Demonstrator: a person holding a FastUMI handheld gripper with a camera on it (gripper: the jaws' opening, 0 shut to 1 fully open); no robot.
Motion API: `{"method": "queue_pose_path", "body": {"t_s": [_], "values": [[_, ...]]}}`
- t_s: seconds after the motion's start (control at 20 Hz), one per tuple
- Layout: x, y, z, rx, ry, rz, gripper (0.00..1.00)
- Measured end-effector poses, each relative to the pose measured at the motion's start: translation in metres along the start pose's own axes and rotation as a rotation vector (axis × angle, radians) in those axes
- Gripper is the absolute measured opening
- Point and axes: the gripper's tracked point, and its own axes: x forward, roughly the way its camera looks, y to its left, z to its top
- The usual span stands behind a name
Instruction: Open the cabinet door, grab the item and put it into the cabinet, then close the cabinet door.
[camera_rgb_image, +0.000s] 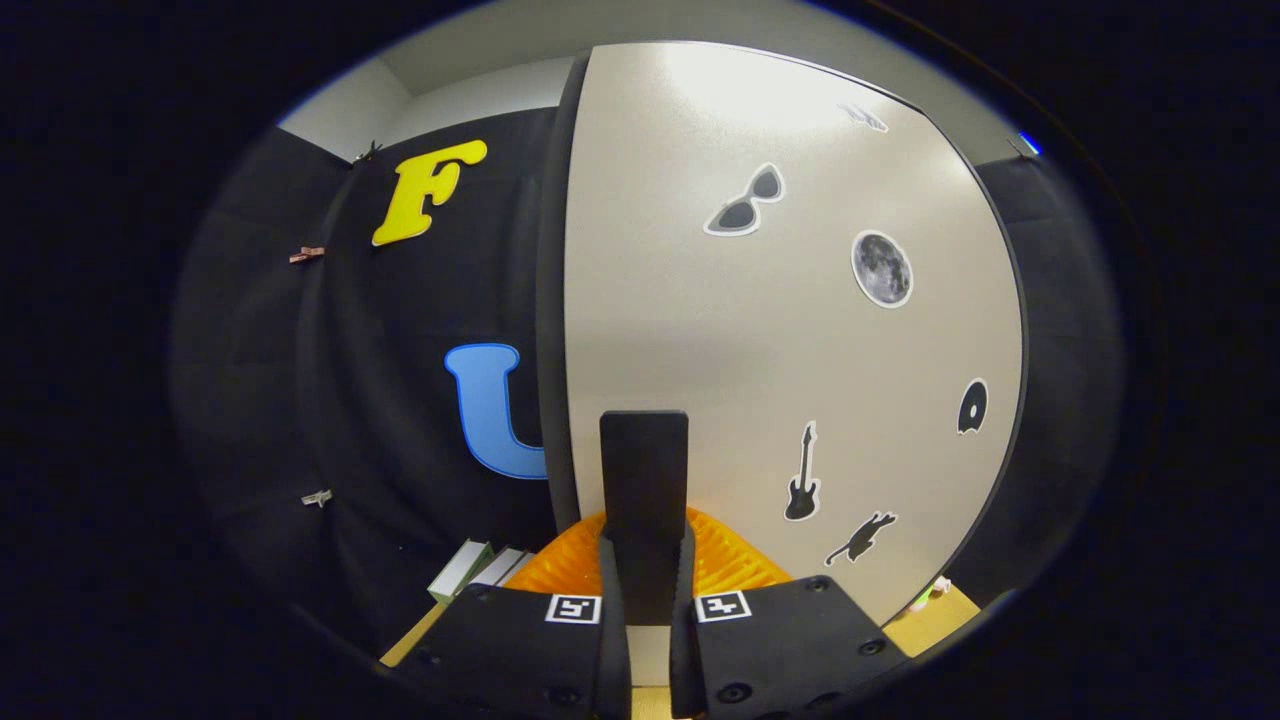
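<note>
The cabinet door (780, 330) is a pale panel with several dark stickers, standing close ahead of me. A black upright handle (645, 460) sticks out from its lower left part. My gripper (645, 545) is shut on that handle, with the ribbed fingers (735, 568) pressing on it from both sides. The door's dark left edge (552, 300) runs top to bottom just left of the handle. I cannot tell whether the door stands ajar.
Two small boxes (475, 568) lie on the wooden tabletop (935, 622) left of the fingers. A small white and green object (930, 595) sits at the door's lower right corner. Black cloth hangs on both sides of the cabinet.
</note>
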Motion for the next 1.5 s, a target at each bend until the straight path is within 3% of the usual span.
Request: {"method": "queue_pose_path", "body": {"t_s": [0.65, 0.95, 1.5], "values": [[-0.05, -0.016, 0.006, 0.019, -0.012, 0.15, 0.19], [-0.063, -0.029, 0.006, 0.024, -0.005, 0.141, 0.19], [-0.078, -0.055, 0.007, 0.021, -0.01, 0.043, 0.18]]}}
